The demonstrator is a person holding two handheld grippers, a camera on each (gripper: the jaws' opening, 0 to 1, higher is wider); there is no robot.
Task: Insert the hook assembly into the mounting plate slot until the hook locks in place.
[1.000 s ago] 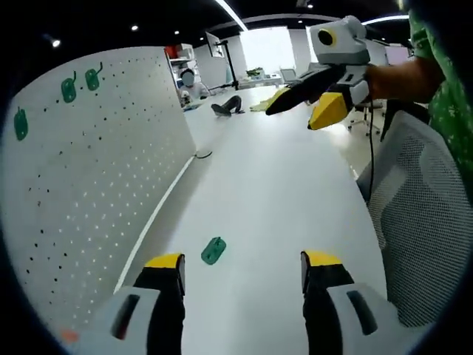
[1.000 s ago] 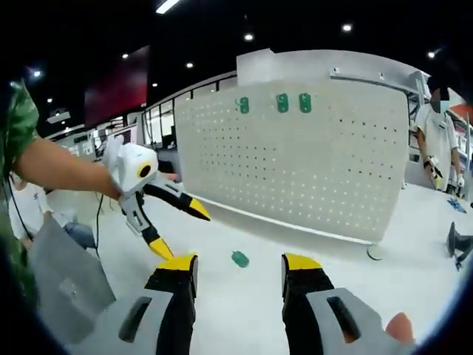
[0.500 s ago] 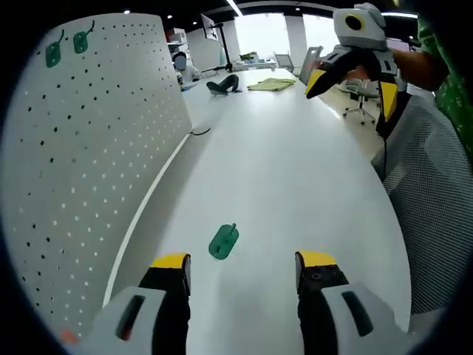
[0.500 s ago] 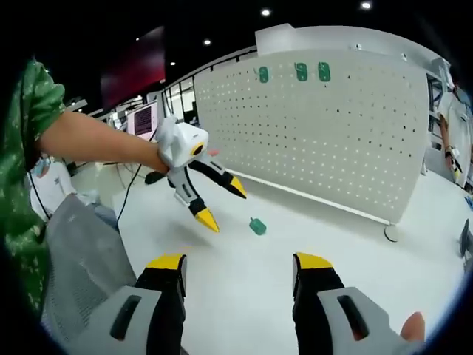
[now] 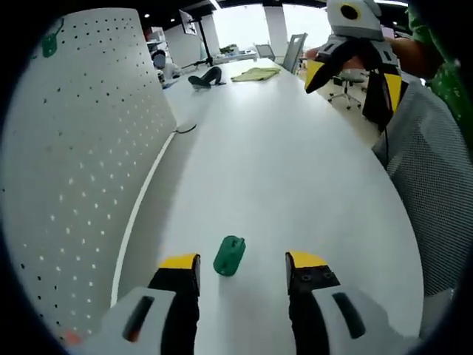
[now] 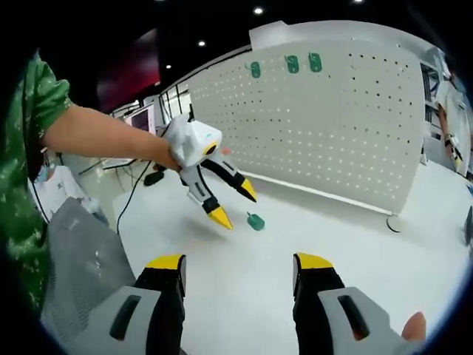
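Clearance, as I read it from my station:
- Tabletop: broad bare white run ahead of my left gripper; its jaws stand apart.
- Green hook: lies loose between those jaw tips, nothing crowding it.
- Pegboard: upright wall along one edge, blocks that side.
- Mesh chair: flanks the opposite edge.
- Right gripper: hangs above the far tabletop.

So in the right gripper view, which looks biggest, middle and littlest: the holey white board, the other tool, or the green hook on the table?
1. White pegboard: by far the largest.
2. Left tool: medium, though it is nearer the camera than the board.
3. Green hook: smallest.
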